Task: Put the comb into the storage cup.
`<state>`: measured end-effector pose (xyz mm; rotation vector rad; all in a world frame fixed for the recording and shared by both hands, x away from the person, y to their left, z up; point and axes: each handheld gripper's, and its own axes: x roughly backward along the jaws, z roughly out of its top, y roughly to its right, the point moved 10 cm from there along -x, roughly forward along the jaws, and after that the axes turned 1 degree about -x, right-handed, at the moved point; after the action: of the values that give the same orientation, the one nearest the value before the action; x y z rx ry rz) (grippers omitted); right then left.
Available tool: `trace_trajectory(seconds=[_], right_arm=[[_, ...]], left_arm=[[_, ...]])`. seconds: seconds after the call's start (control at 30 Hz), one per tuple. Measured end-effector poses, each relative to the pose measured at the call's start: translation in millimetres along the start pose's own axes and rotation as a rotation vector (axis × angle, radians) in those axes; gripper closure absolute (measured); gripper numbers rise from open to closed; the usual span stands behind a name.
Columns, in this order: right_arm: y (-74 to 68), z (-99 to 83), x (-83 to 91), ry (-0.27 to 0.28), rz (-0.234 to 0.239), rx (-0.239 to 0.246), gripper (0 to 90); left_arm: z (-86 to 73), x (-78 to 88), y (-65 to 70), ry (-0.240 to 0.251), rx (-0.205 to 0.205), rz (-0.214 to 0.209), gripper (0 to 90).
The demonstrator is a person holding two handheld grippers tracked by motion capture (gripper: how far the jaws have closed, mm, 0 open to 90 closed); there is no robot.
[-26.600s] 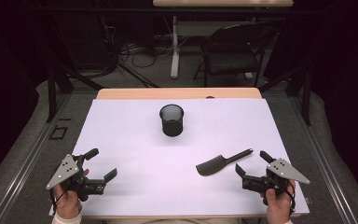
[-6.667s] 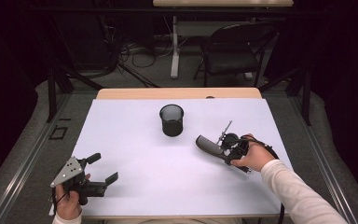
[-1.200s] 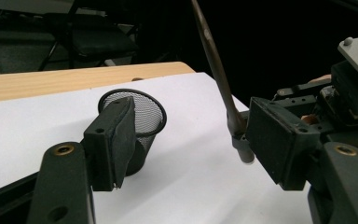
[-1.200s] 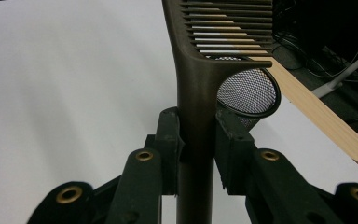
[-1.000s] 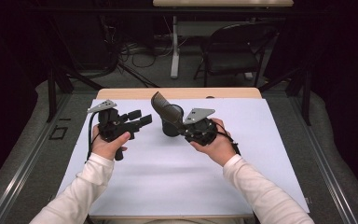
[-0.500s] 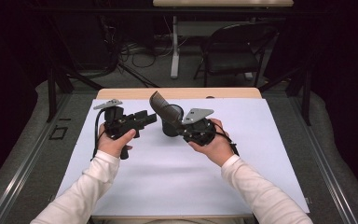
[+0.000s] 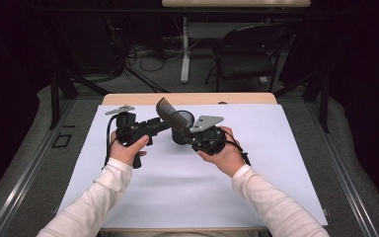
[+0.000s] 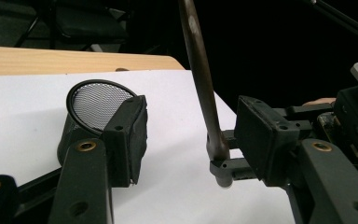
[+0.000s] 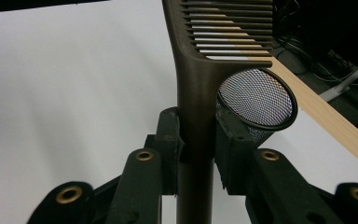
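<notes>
— Comb (image 9: 193,88)'s where?
— Above the mesh cup (image 7: 181,129), handle clamped in right gripper (image 7: 190,139); left gripper (image 8: 186,140) open around it.
— Handling?
— Likely light, stiff, slick; grip the handle, not the teeth.

Mesh cup (image 7: 182,129) on white-covered table (image 7: 286,163)

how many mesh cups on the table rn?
1. The black mesh cup stands on the white sheet near the table's far edge, partly hidden behind the comb held in the right claw. More could be hidden behind the hands.
</notes>
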<state>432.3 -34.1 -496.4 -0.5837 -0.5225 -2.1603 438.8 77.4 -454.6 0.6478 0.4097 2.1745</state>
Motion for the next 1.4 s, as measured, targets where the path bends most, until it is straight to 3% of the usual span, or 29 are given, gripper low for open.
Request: trace_trajectory(seconds=[0.47,1.23,1.4], right_arm=[[-3.6,1.8,-2.0,0.009,0.008,-0.002,72.7],[-7.3,2.5,-5.3,0.011,0.010,-0.008,72.7],[-8.2,2.7,-5.6,0.012,0.014,-0.008,72.7]], left_arm=[[-2.4,-12.0,2.7,-0.010,0.014,-0.003,49.3],[-4.7,-20.6,1.8,0.006,0.072,0.018,61.6],[-5.7,-21.2,1.6,0.007,0.100,0.019,63.6]])
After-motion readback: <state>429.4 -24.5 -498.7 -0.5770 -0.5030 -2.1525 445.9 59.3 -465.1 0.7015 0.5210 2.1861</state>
